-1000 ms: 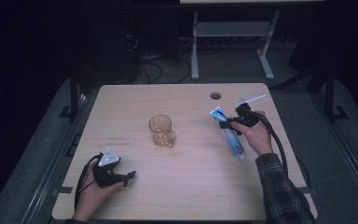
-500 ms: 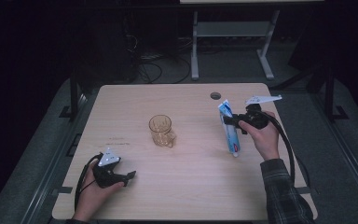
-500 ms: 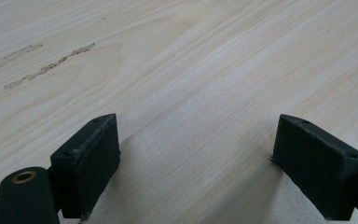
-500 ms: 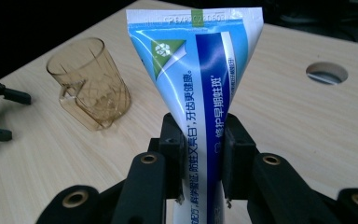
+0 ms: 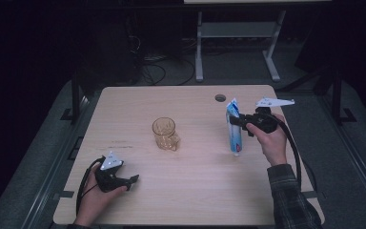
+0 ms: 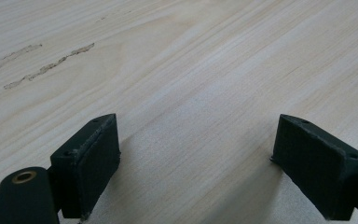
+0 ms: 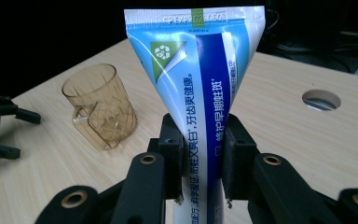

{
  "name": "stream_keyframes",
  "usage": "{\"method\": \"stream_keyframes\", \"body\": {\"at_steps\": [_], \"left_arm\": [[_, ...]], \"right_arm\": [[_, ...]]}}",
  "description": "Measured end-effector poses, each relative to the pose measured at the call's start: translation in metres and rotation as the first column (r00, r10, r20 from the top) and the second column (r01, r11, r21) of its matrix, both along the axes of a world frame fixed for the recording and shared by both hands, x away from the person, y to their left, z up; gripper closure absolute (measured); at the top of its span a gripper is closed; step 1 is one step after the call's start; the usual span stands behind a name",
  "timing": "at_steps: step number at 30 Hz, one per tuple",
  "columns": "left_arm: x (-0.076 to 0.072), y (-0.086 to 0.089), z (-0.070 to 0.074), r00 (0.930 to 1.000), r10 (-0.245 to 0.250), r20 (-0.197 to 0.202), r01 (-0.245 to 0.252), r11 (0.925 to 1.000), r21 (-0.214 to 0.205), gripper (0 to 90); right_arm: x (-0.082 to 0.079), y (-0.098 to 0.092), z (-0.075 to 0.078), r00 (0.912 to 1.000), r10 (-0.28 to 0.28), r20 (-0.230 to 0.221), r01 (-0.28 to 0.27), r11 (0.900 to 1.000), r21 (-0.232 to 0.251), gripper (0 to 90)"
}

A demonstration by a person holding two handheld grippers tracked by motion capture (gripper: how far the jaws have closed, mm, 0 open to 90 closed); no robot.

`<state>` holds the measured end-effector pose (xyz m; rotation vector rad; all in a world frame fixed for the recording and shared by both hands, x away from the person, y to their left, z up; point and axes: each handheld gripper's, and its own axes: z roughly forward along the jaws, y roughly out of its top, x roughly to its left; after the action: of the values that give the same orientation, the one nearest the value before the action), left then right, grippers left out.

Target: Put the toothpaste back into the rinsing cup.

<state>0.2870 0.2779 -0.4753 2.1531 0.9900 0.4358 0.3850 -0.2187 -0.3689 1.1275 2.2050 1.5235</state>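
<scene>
one toothpaste tube (image 7: 200,88), one amber glass mug (image 5: 165,134), one table (image 5: 171,200). right gripper (image 7: 201,156) clamps the upright tube, right side. left gripper (image 6: 196,158) wide apart, holding nothing, near left.

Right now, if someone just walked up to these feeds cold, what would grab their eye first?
The blue and white toothpaste tube stands out first: the right gripper clamps it upright, crimped end up, at the table's right side. Next comes the amber glass mug standing alone near the middle of the wooden table. The left gripper rests open and empty near the front left corner.
</scene>
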Motion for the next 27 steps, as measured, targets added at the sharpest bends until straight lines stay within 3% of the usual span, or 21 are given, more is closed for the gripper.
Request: {"method": "stream_keyframes", "body": {"at_steps": [10, 27], "left_arm": [[0.000, 0.000, 0.000, 1.0000, 0.000, 0.000, 0.000, 1.0000, -0.001, 13.4], [0.000, 0.000, 0.000, 1.0000, -0.002, 0.000, 0.002, 1.0000, -0.002, 13.4]], "right_arm": [[0.001, 0.011, 0.013, 0.9987, 0.029, 0.042, -0.030, 0.9990, 0.033, 72.6], [0.007, 0.030, 0.035, 0.9951, 0.060, 0.079, -0.063, 0.9971, 0.042, 72.6]]}}
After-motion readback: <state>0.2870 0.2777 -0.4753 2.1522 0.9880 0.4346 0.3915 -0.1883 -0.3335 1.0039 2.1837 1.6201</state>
